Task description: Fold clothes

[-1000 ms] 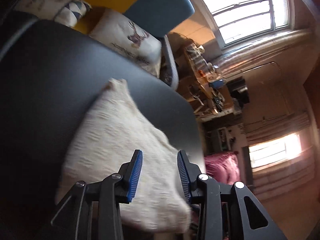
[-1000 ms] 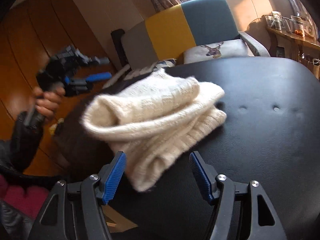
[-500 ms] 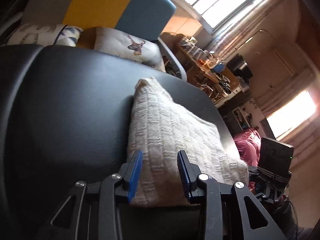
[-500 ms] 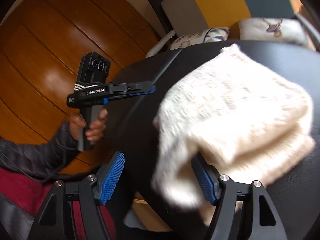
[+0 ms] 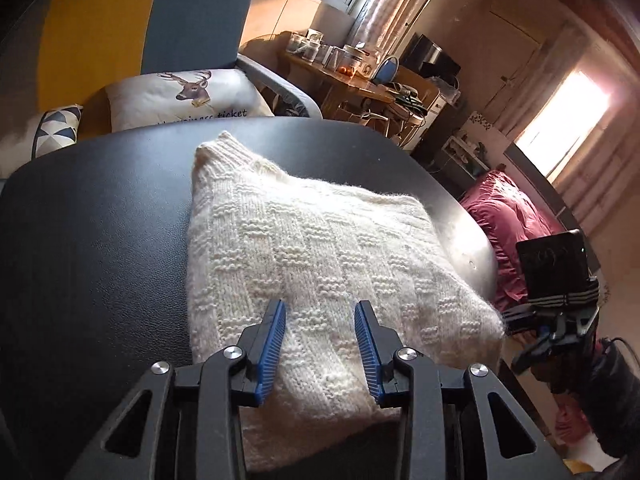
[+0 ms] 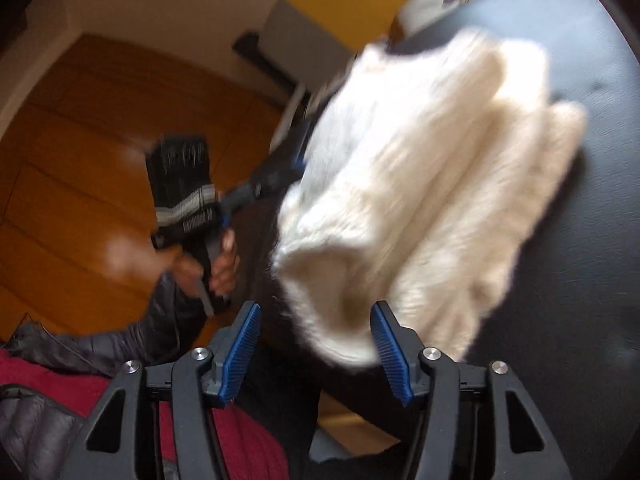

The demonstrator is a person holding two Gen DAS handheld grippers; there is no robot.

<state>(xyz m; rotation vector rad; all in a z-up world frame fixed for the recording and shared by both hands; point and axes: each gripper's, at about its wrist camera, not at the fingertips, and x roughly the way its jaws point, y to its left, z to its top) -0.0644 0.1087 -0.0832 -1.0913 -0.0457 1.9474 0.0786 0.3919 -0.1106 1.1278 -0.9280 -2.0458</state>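
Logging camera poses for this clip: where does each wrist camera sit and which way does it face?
Left wrist: on the left gripper, low over the black table, facing the folded cream knit sweater and deer cushion; open fingers show.
Right wrist: on the right gripper, facing the sweater's near corner; open fingers, the left hand and dark sleeve show.
Shared: sweater, table, each other's gripper.

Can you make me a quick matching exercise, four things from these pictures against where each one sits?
1. sweater
2. deer pillow
3. left gripper
4. red bedding

A. over the sweater's near edge, jaws open
B. folded on the black table
C. on the sofa beyond the table
D. past the table's right edge

Pairs: 1-B, 2-C, 3-A, 4-D
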